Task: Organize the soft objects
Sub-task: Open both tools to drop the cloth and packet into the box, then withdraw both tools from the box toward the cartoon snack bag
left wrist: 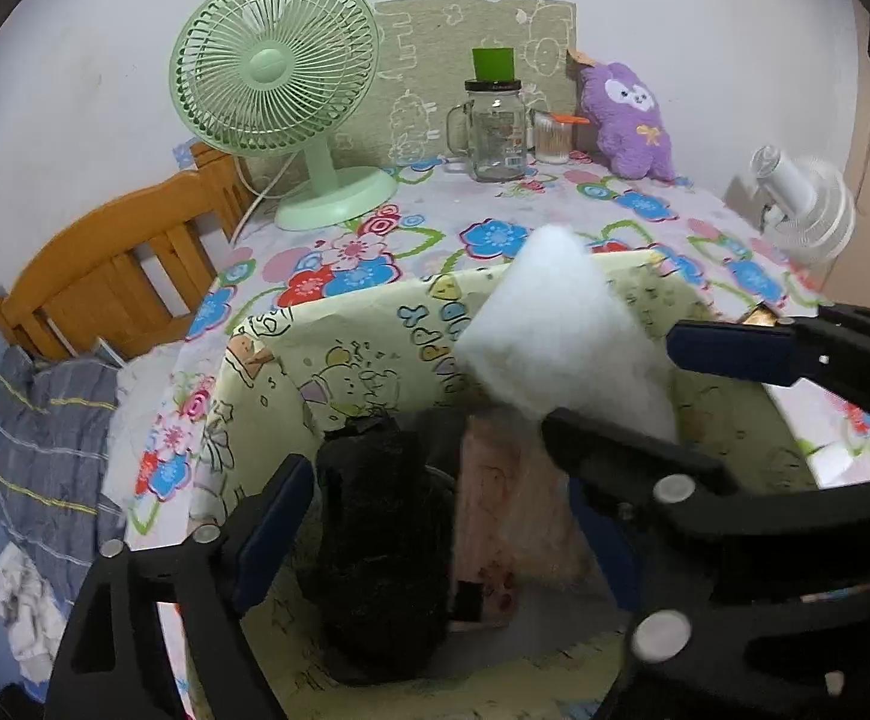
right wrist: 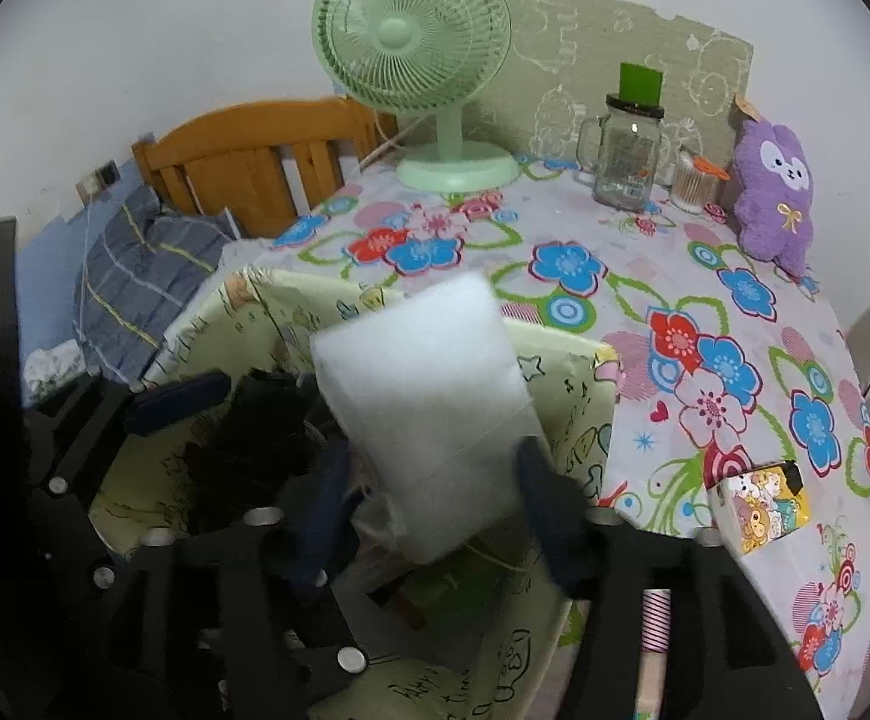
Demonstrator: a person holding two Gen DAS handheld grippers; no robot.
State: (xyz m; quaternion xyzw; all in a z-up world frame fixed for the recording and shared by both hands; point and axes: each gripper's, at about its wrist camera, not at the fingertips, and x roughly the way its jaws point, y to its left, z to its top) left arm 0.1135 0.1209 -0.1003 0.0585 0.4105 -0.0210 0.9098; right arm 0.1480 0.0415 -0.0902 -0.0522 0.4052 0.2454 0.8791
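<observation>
Left wrist view: black plush (left wrist: 384, 546) in yellow cartoon-print box (left wrist: 345, 348) | right wrist view: small printed carton (right wrist: 759, 504) near surface's (right wrist: 615, 228) edge | white fluffy batting block (right wrist: 429, 414) tilts over the box, between right gripper (right wrist: 435, 498) jaws, parted | left gripper (left wrist: 477, 414) jaws wide, empty

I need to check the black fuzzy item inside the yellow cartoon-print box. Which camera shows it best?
The left wrist view: the black fuzzy item stands nearly whole in the yellow cartoon-print box, in front of the camera. In the right wrist view it is partly hidden behind the white foam block and gripper parts.
</observation>
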